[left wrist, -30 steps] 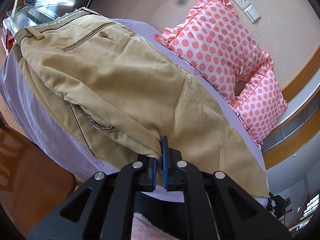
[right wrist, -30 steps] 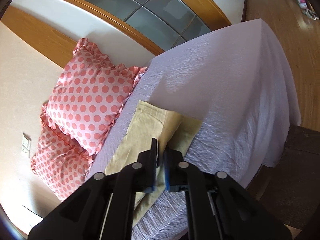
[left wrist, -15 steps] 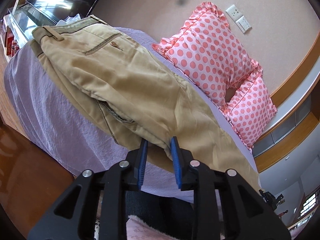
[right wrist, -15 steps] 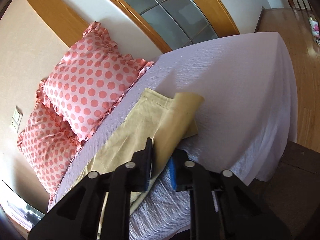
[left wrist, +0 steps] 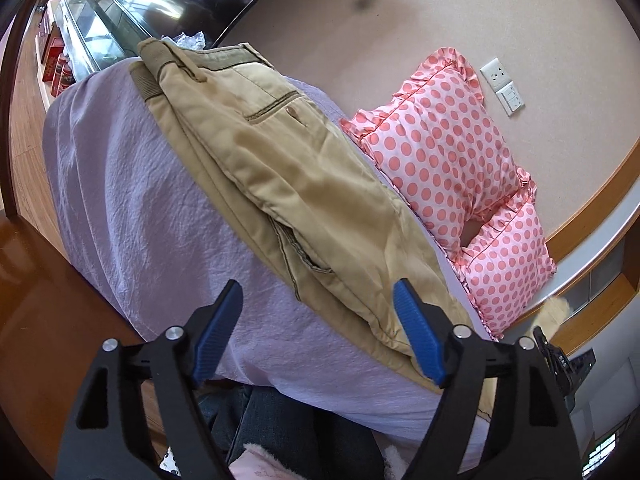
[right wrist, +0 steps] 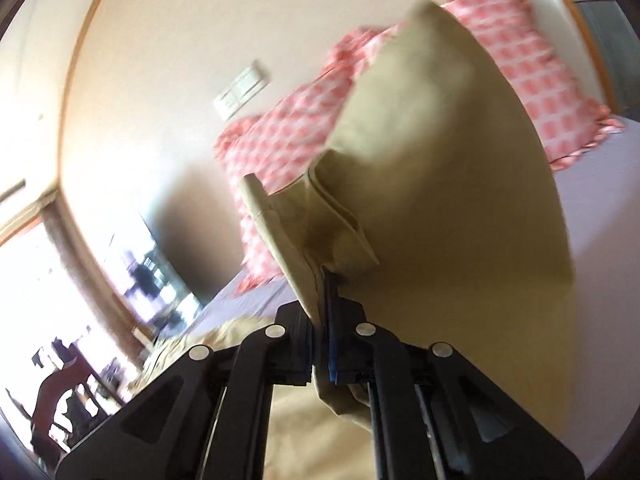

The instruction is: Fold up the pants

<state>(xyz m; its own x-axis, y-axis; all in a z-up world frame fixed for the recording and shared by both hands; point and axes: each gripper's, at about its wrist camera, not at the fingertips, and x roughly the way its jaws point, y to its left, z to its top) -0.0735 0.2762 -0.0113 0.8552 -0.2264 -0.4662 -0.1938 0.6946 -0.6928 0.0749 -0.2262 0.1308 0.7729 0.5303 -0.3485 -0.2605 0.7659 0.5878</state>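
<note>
Tan pants (left wrist: 288,168) lie folded lengthwise on a lilac bed (left wrist: 132,216), waistband at the far left. My left gripper (left wrist: 318,304) is open wide, its blue pads either side of the pants' near edge, holding nothing. My right gripper (right wrist: 324,280) is shut on the pants' leg hems (right wrist: 420,184) and holds them lifted above the bed; this view is blurred by motion. The leg cloth hangs in front of the camera.
Two pink polka-dot pillows (left wrist: 448,152) lean on the wall behind the pants; they also show in the right wrist view (right wrist: 288,136). A glass cabinet (left wrist: 92,36) stands beyond the bed's far left end. Dark wood floor (left wrist: 44,300) lies at the left.
My left gripper opened, let go of the pants and drew back. My right gripper closed on the leg hems, lifted them off the bed and swung toward the waistband end.
</note>
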